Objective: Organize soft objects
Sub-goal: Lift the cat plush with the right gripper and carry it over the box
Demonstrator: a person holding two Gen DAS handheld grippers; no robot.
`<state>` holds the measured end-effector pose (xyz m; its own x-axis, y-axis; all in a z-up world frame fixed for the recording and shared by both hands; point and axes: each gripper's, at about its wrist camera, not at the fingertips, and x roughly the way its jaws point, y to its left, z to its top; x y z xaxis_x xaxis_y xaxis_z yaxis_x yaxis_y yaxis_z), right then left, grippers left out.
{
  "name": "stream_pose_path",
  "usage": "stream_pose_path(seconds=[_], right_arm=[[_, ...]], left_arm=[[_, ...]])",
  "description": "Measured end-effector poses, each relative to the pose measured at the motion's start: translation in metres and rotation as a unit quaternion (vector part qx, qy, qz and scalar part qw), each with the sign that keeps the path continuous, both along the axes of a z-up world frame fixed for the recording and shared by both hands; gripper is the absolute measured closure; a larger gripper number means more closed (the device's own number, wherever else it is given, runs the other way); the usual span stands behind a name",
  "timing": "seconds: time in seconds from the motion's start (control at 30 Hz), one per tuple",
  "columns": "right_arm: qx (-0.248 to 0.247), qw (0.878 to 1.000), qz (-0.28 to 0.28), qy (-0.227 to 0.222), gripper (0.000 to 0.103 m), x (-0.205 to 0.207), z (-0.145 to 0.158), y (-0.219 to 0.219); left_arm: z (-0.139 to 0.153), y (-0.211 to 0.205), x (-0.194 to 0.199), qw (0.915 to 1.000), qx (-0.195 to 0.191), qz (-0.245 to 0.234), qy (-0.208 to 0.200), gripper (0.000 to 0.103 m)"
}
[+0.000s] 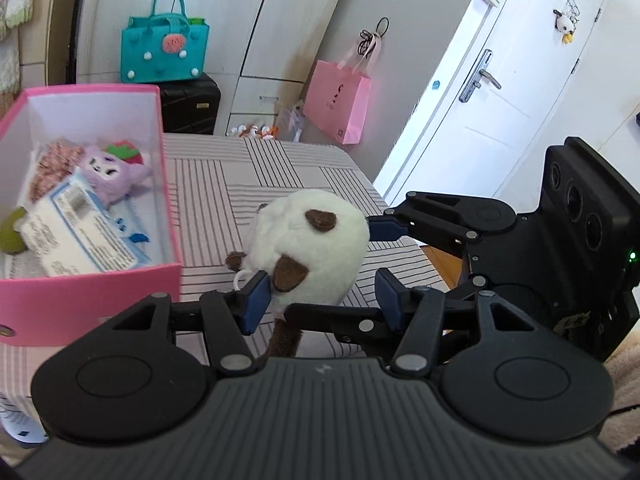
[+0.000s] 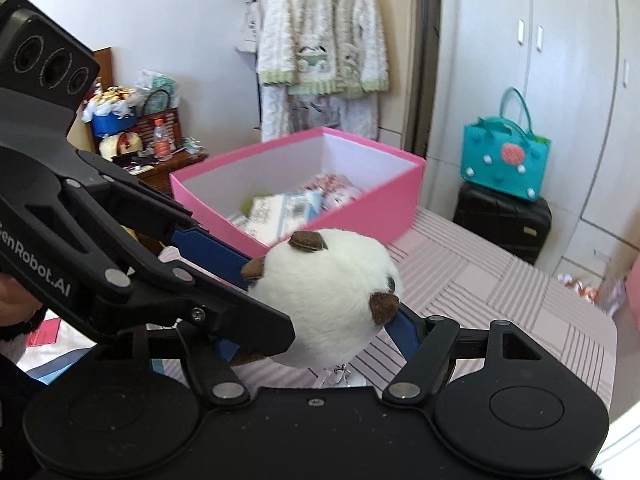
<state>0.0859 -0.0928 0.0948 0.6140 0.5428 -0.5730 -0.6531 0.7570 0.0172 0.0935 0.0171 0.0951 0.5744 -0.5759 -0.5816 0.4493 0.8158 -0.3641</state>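
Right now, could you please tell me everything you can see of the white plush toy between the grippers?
The white plush toy is round and fluffy, with brown felt patches, a brown limb hanging below and a small metal clasp underneath. It is lifted above the striped tablecloth, just beside the pink box. The left gripper and the right gripper both close on it from different sides, blue pads pressed into the fur.

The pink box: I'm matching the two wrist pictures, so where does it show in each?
Left wrist view: pink box at left edge, open, near.
Right wrist view: pink box at centre, behind the white plush toy.
Shared landmark: teal handbag on the black suitcase.
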Motion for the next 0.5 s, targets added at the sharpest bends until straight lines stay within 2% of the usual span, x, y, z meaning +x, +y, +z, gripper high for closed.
stream_pose_path(seconds=[0.33, 0.5], right_arm=[[0.010, 0.998, 0.038, -0.047, 0.025, 0.004, 0.033, 0.033], [0.013, 0.995, 0.062, -0.072, 0.025, 0.017, 0.046, 0.052]], left_arm=[[0.032, 0.035, -0.008, 0.9981, 0.019, 0.026, -0.053, 0.048], [0.041, 0.056, 0.000, 0.9963, 0.015, 0.050, -0.068, 0.048]])
